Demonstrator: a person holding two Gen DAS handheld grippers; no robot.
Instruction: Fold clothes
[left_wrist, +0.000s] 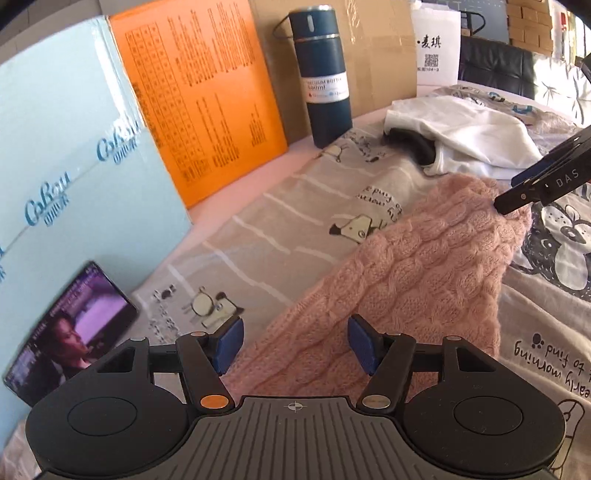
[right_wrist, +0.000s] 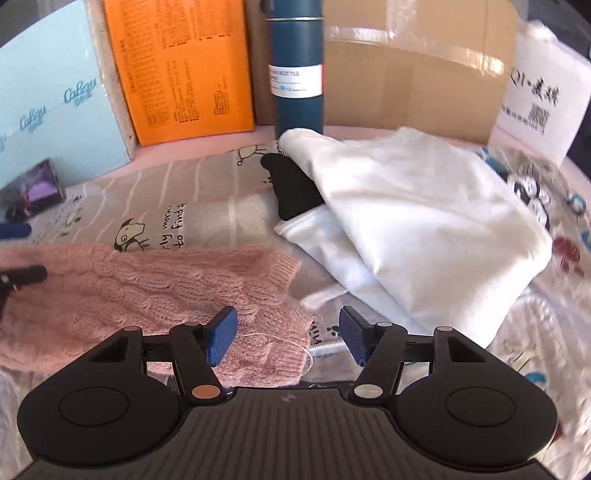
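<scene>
A pink cable-knit sweater (left_wrist: 413, 273) lies on the printed bed sheet (left_wrist: 280, 206); it also shows in the right wrist view (right_wrist: 147, 291). My left gripper (left_wrist: 293, 345) is open, its blue pads just over the sweater's near end. My right gripper (right_wrist: 286, 338) is open above the sweater's ribbed edge; in the left wrist view it (left_wrist: 517, 194) reaches in from the right to the sweater's far end. A white garment (right_wrist: 413, 221) lies over a black one (right_wrist: 291, 192) behind the sweater.
A dark blue vacuum bottle (left_wrist: 325, 74) stands at the back by an orange box (left_wrist: 199, 96), a light blue box (left_wrist: 66, 177) and brown cardboard (right_wrist: 410, 77). A phone (left_wrist: 70, 332) with a lit screen leans on the blue box. A white paper bag (left_wrist: 436, 40) stands at back right.
</scene>
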